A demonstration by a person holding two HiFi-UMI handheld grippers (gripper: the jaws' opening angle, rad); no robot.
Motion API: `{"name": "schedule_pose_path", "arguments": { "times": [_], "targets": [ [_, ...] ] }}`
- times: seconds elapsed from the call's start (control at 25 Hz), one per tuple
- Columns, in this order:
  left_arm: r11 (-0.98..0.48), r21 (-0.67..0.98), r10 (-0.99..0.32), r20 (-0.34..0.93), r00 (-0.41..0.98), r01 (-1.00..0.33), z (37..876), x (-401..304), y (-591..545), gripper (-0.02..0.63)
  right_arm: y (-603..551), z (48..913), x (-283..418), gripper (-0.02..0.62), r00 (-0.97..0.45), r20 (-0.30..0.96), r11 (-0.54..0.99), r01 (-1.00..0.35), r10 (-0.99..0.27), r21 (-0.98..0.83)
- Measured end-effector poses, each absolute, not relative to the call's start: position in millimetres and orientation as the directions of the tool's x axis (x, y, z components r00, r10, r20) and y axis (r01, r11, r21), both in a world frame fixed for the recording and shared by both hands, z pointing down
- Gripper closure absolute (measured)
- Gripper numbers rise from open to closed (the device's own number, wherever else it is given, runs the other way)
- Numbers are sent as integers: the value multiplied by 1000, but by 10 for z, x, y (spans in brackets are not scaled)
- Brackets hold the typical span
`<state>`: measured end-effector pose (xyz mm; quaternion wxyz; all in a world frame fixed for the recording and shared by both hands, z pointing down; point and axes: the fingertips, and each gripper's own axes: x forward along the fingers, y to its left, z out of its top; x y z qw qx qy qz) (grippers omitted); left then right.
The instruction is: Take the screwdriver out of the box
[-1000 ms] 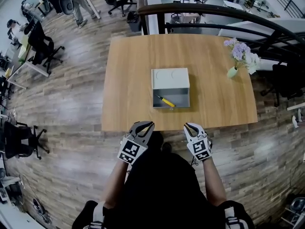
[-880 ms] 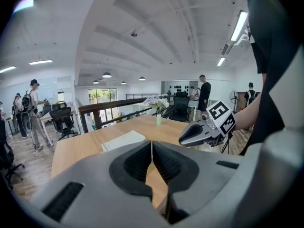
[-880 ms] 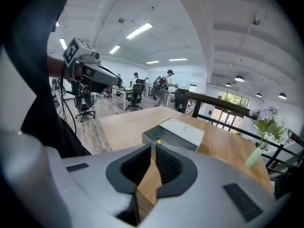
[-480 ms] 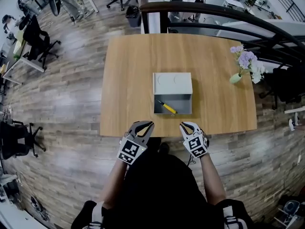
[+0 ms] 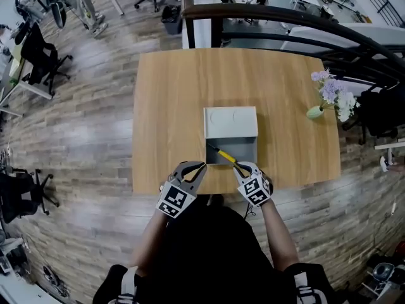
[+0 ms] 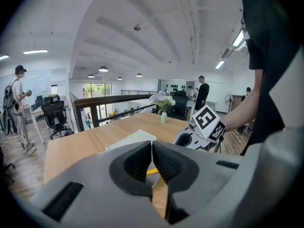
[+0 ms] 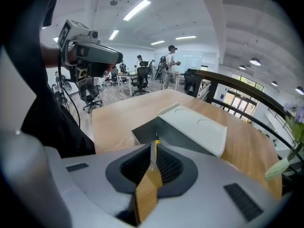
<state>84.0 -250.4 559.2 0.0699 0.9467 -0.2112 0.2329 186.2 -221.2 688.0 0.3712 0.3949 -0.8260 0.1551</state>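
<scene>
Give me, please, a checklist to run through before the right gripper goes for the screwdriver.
1. Box open: ok, its lid lies flat behind it.
2. Screwdriver in view inside, uncovered: ok.
3. Right gripper lined up: ok, at the box's near edge, handle just ahead.
4. Right jaws apart for the grasp: not ok, they stand together.
5. Left gripper out of the way: ok, shut, left of the box.
</scene>
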Motion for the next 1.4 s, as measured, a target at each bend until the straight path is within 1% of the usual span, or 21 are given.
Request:
{"name": "schedule_pose_path", "arguments": {
  "times": [0.4, 0.8, 0.92, 1.0, 1.4],
  "targets": [
    [-903, 68, -346, 470, 812, -424, 5700, 782, -2852, 578, -2516, 7280, 1699, 548, -386, 815, 693, -721, -431, 25],
    [-900, 102, -327, 484, 812, -424, 5789, 646, -2959, 578, -2742, 7678, 1590, 546, -365, 871, 708, -706, -328, -29],
    [-899, 107, -327, 484, 812, -426, 5803, 627, -2990, 578, -2775, 7796, 1580, 521, -359, 886, 710, -702, -292, -50],
    [-897, 110, -328, 486, 810, -429, 5831, 607, -3004, 578, -2794, 7849, 1565, 486, -353, 894, 717, -695, -276, -54],
    [-900, 92, -330, 493, 805, -426, 5843, 628, -3113, 578, -2843, 8040, 1558, 483, -325, 923, 718, -691, -205, -84]
  ]
}}
